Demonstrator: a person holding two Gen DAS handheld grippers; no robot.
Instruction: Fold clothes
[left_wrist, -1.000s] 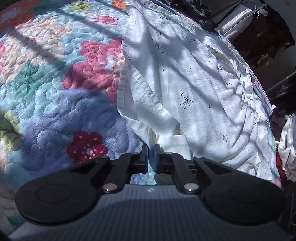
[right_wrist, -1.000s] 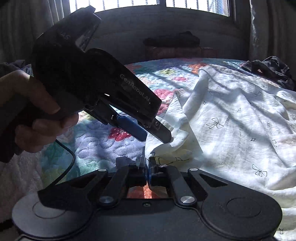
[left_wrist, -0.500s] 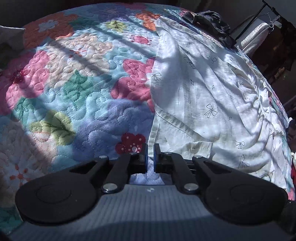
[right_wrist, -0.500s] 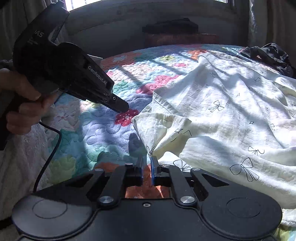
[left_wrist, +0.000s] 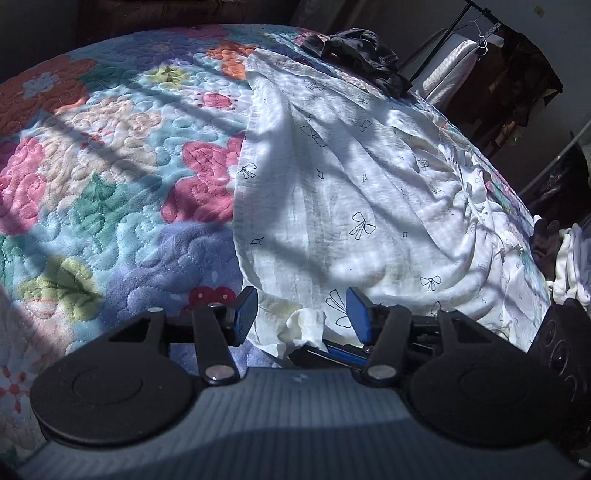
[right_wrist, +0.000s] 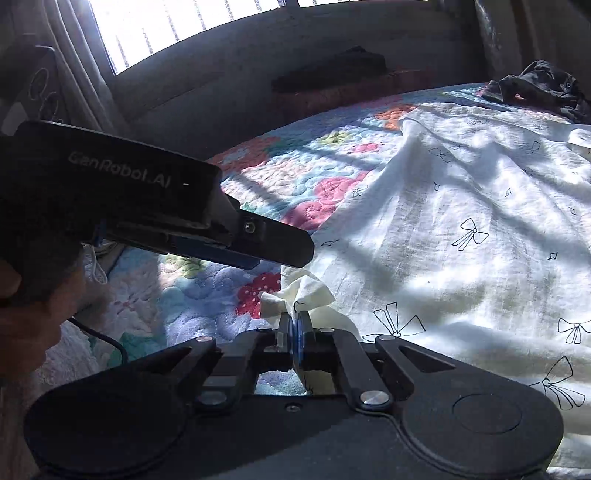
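Observation:
A white garment with small black bows (left_wrist: 351, 192) (right_wrist: 461, 221) lies spread over a flowered quilt (left_wrist: 110, 166) on a bed. Its near corner (left_wrist: 303, 328) is bunched between the blue pads of my left gripper (left_wrist: 302, 315). Those jaws are opening and neither pad presses the cloth. My right gripper (right_wrist: 297, 326) is shut on that same corner (right_wrist: 303, 295). In the left wrist view it shows just below the cloth (left_wrist: 328, 350). In the right wrist view, the left gripper (right_wrist: 280, 256) hovers just above the corner, held by a hand (right_wrist: 22, 314).
A dark crumpled garment (left_wrist: 362, 51) (right_wrist: 539, 88) lies at the far end of the bed. A clothes rack (left_wrist: 480, 37) stands beyond it, and pale clothes (left_wrist: 569, 258) are piled off the right edge. A bright window (right_wrist: 184, 22) is behind the bed.
My left gripper, shut on the cloth corner before, has opened. My right gripper opened briefly, came in under the corner and shut on it. The garment lies flatter.

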